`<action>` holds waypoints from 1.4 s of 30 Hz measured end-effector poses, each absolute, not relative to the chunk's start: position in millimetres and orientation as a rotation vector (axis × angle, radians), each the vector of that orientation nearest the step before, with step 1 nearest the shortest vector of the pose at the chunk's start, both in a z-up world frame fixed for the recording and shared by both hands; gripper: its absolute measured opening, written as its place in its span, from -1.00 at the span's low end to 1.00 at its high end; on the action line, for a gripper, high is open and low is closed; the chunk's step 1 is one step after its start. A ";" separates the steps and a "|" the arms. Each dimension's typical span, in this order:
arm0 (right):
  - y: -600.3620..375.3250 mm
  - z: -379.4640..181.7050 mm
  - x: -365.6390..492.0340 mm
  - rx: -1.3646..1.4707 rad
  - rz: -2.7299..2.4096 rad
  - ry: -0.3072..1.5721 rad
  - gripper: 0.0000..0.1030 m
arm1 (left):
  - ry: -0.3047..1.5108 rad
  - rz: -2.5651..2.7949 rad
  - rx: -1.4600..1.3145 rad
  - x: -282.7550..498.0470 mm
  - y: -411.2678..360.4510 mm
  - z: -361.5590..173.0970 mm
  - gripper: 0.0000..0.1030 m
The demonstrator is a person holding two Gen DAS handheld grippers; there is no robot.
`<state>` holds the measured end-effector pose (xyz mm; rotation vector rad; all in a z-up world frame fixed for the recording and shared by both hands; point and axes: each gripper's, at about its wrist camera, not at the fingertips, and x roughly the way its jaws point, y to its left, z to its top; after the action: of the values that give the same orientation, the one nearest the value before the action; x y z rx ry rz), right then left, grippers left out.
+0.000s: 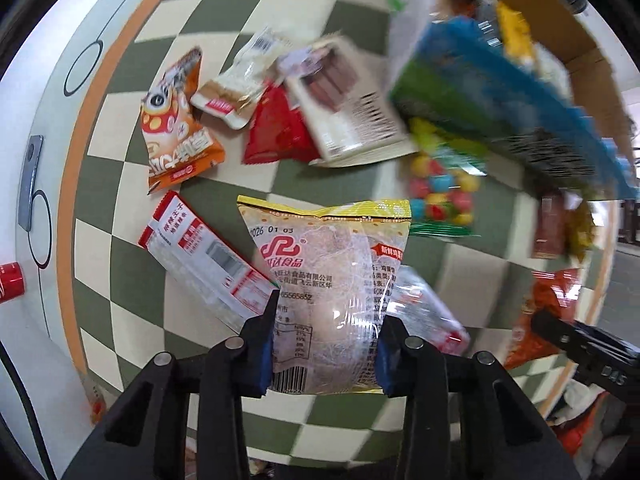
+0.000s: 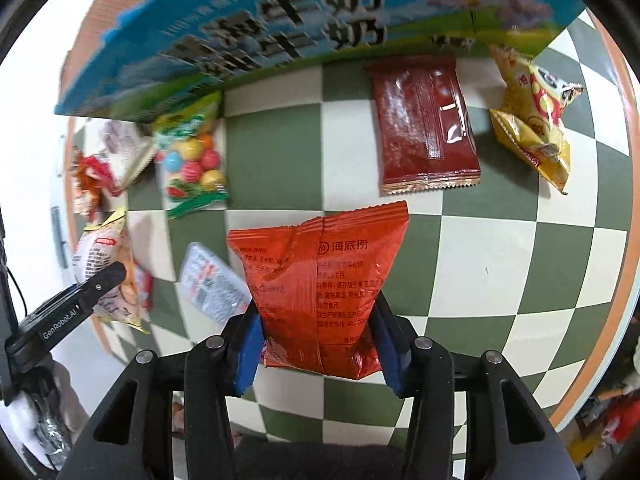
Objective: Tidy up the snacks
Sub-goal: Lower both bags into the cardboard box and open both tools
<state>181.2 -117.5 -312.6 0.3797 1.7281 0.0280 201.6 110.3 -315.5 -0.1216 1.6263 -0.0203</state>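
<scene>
our left gripper (image 1: 326, 344) is closed partway, its blue pads pressing both sides of a clear-and-yellow plastic bun packet (image 1: 326, 280) held above the green-and-cream checkered tablecloth (image 1: 304, 184); our right gripper (image 2: 318, 344) likewise pinches a crinkled orange-red foil snack pouch (image 2: 320, 284) near its lower end; a blue-and-green printed milk carton box (image 2: 256, 28) stands just beyond, with a clear bag of coloured candy balls (image 2: 192, 164) beside it
</scene>
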 end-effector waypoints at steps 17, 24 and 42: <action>-187.7 -146.3 250.9 0.551 0.173 1.450 0.00 | 1.431 -0.241 -0.151 352.1 16.0 -188.0 -0.32; -217.0 -163.4 327.9 0.496 0.052 1.436 0.00 | 1.477 -0.170 -0.067 445.7 2.5 -216.0 -0.32; -227.2 -265.8 392.0 0.468 -0.060 1.632 0.58 | 1.641 -0.114 0.069 529.4 -21.1 -294.5 -0.26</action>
<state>392.0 -227.2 -265.8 0.4685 1.6318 -0.0603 529.4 -21.1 -294.5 0.0688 1.6409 -0.1141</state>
